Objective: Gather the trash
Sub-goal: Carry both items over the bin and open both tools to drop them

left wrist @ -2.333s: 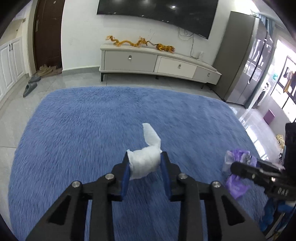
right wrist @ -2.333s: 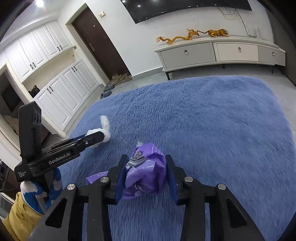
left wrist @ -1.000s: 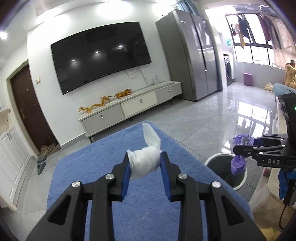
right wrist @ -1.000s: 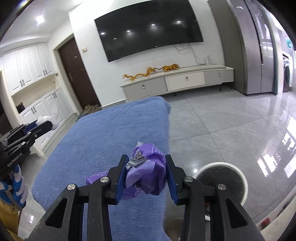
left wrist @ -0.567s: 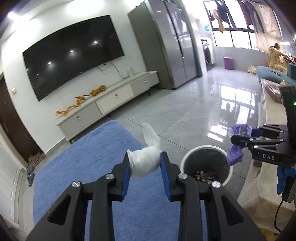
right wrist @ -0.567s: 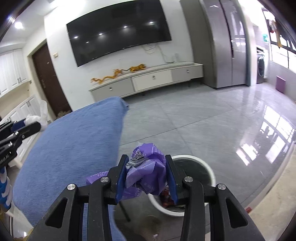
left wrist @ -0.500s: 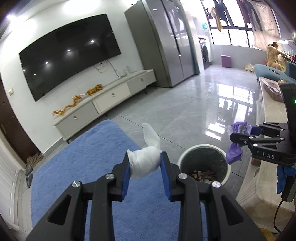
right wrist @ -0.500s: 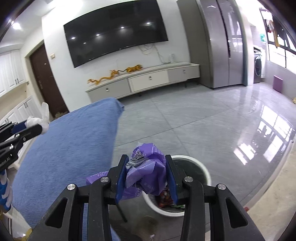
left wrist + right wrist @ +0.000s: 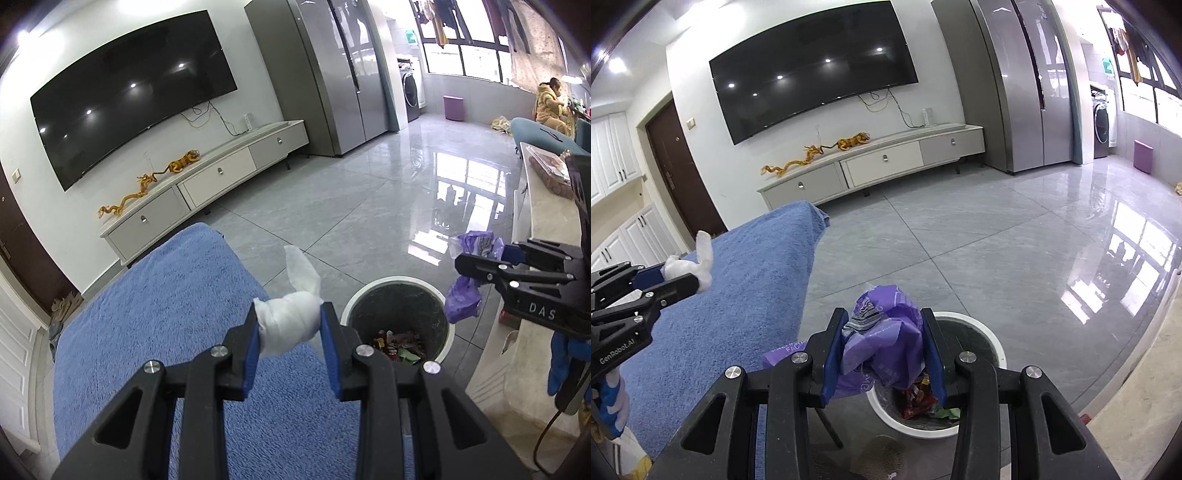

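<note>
My left gripper (image 9: pixel 290 326) is shut on a crumpled white tissue (image 9: pixel 291 317), held in the air over the blue covered surface's edge, just left of the trash bin. My right gripper (image 9: pixel 882 347) is shut on a crumpled purple plastic wrapper (image 9: pixel 886 339) and hangs above the near rim of the bin. The round white-rimmed trash bin (image 9: pixel 399 288) (image 9: pixel 990 341) stands on the grey tiled floor with colourful rubbish inside. The right gripper with the purple wrapper (image 9: pixel 469 269) shows to the bin's right in the left wrist view. The left gripper with the tissue (image 9: pixel 690 267) shows at the left in the right wrist view.
A blue fluffy covered surface (image 9: pixel 159 314) (image 9: pixel 731 288) lies left of the bin. A pale stone counter edge (image 9: pixel 524 295) runs along the right. A TV cabinet (image 9: pixel 871 166), wall TV and grey fridge (image 9: pixel 1023 81) stand at the far wall across open tiled floor.
Both grippers swung away from the blue surface toward the bin, still holding their trash. The bin has come closer; the purple wrapper now hangs over its near rim.
</note>
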### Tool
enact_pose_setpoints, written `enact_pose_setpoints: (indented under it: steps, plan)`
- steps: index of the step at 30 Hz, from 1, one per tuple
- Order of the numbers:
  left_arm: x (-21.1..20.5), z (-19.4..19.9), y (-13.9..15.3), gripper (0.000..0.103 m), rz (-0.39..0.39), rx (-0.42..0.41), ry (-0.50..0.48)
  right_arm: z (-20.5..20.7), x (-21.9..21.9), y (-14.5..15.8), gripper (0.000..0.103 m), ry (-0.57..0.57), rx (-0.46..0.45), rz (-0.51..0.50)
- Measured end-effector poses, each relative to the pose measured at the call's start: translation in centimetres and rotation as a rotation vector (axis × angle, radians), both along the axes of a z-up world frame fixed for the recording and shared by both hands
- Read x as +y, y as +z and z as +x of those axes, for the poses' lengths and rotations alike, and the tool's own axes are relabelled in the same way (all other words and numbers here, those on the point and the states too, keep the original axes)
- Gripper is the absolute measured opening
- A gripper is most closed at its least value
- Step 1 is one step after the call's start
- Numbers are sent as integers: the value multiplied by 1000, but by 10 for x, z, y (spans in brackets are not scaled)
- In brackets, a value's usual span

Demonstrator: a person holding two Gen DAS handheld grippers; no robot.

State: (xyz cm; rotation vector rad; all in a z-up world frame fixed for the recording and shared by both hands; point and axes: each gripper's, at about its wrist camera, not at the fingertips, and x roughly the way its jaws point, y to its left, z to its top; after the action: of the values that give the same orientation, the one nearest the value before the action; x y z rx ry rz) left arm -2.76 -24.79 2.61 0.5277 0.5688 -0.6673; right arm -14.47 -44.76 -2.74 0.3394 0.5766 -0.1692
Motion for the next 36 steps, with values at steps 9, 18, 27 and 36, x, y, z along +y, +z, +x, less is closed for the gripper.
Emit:
enact_pose_setpoints:
  steps: [9,18,27,36]
  plan:
    - [-6,-10,18,29,-96,108,-5,-35,-6,17,37,-25,-79,-8]
    - [-27,-7,16,29,-133,178,-30,-53,-19,18,37,-77,-84,-13]
    - [-59,19,-10,29,-118,278,-71,-32,-35,2,37,-96,-6,3]
    - [-92,58,-43,31,-111,379,-73,24,-53,-27,37,-79,141,22]
